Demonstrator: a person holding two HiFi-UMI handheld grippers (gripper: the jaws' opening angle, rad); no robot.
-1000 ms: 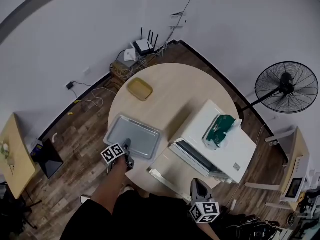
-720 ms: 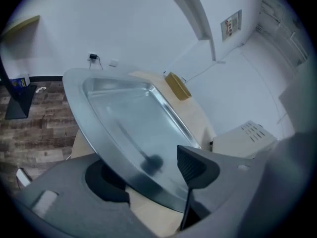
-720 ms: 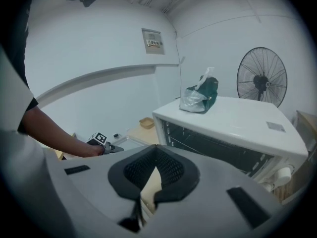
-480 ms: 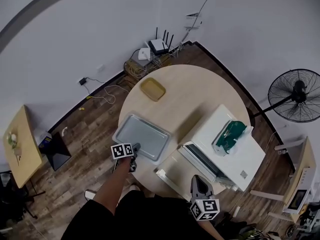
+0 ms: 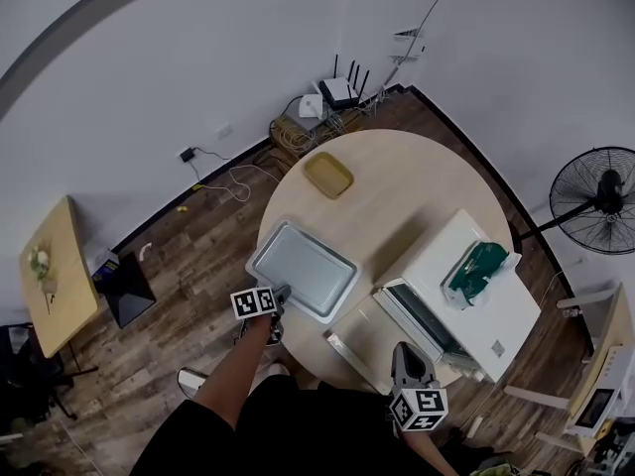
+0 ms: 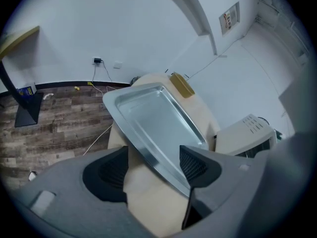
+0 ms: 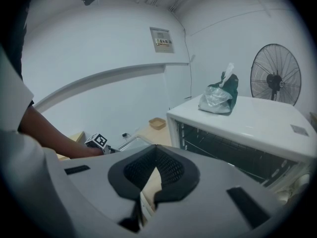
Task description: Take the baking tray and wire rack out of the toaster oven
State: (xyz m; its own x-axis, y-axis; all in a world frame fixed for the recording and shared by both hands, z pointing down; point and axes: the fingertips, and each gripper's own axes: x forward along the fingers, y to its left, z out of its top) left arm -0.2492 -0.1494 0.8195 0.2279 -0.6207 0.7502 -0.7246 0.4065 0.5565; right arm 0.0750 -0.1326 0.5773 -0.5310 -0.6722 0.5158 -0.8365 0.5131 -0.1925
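Baking tray (image 5: 303, 269): flat on bench (image 5: 397, 186), beside toaster oven (image 5: 496, 315); likely light, stiff, slick; hold by rim.
Wire rack (image 7: 218, 145): apparently inside oven; likely light, rigid.
Left hand-held gripper (image 6: 153, 152): jaws opening; tray rim between, unpressed.
Right hand-held gripper (image 7: 156, 155): pressed together, empty.

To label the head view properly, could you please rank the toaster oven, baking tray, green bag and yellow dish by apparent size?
Largest: toaster oven.
Next: baking tray.
The green bag and yellow dish look about alike, so I leave them unranked.
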